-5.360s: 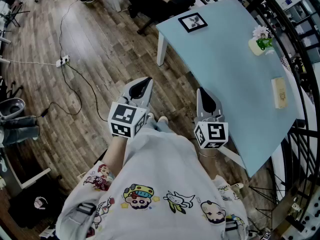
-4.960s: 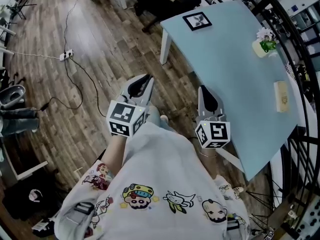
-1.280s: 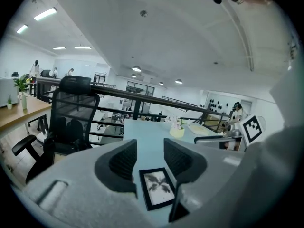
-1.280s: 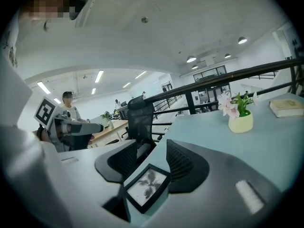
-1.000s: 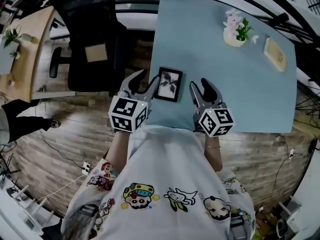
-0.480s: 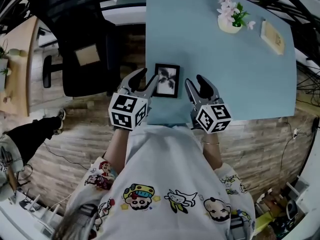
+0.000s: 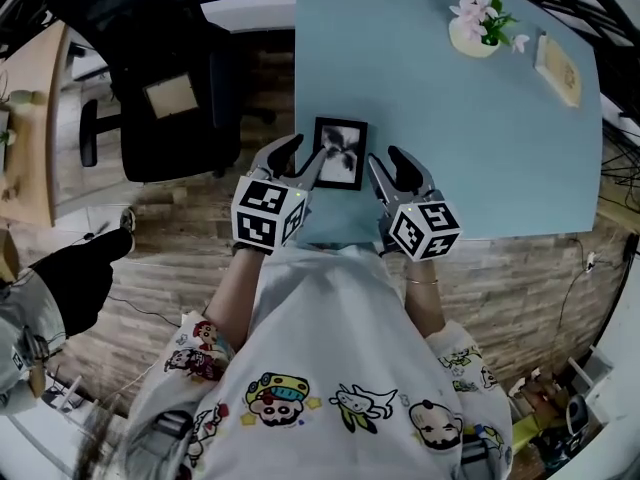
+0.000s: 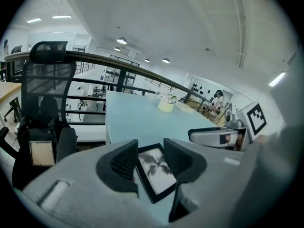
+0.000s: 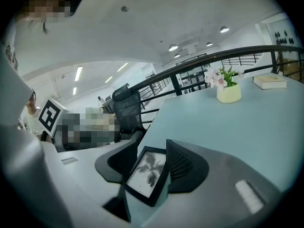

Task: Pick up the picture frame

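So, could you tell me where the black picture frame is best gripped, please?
Probably a long side rim, approached low from the left or right: the black rectangular picture frame lies flat on the light blue table, leaving only thin edges exposed.

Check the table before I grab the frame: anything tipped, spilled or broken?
Nothing stands out. The frame lies flat and whole near the edge of the table, the flowerpot stands upright, the book lies flat; no spill.
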Available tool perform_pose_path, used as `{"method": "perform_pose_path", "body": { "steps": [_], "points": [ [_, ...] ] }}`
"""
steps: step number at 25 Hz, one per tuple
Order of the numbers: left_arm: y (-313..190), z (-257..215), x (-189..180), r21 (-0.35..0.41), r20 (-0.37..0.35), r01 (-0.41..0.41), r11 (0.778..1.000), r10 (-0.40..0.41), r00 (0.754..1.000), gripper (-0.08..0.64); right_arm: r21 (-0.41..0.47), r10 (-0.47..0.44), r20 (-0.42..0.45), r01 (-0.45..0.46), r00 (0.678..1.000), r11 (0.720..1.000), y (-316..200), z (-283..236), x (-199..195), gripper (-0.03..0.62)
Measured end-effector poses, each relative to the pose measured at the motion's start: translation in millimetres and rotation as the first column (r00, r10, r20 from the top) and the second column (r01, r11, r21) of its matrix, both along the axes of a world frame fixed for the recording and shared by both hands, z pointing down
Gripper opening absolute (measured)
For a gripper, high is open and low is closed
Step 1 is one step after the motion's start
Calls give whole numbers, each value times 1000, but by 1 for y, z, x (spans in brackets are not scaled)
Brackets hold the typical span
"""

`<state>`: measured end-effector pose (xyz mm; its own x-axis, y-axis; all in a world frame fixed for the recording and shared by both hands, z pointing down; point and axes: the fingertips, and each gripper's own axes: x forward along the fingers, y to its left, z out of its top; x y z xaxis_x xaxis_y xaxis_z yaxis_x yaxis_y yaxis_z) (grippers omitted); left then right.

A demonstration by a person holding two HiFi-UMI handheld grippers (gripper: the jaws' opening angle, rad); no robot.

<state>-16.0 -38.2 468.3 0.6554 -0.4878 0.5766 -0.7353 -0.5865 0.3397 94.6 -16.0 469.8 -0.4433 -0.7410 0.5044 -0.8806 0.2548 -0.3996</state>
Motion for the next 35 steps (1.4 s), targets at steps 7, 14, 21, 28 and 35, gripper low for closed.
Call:
{"method": "perform_pose_path", "body": {
  "steps": [7, 14, 21, 28, 35],
  "points": [
    [11, 33, -3, -67, 29, 17, 998, -15, 999, 153, -51, 20, 34, -19, 999, 999, 5, 29, -5, 175],
    [14, 65, 2, -120, 55, 16, 993, -10, 998, 145, -81, 40, 60, -35, 997, 996, 5, 49, -7, 166],
    [15, 94, 6, -170, 87, 24, 985, -9, 996, 133, -116, 57, 78, -47, 995, 992, 7, 66, -6, 163],
    [12, 111, 7, -206, 108, 55, 977, -33, 994, 121, -142, 62, 92, -49, 994, 989, 11, 75, -5, 160],
    [14, 119, 9, -231, 124, 83, 969, -55, 991, 91, -159, 46, 100, -30, 994, 987, 11, 80, -4, 160]
  ]
}}
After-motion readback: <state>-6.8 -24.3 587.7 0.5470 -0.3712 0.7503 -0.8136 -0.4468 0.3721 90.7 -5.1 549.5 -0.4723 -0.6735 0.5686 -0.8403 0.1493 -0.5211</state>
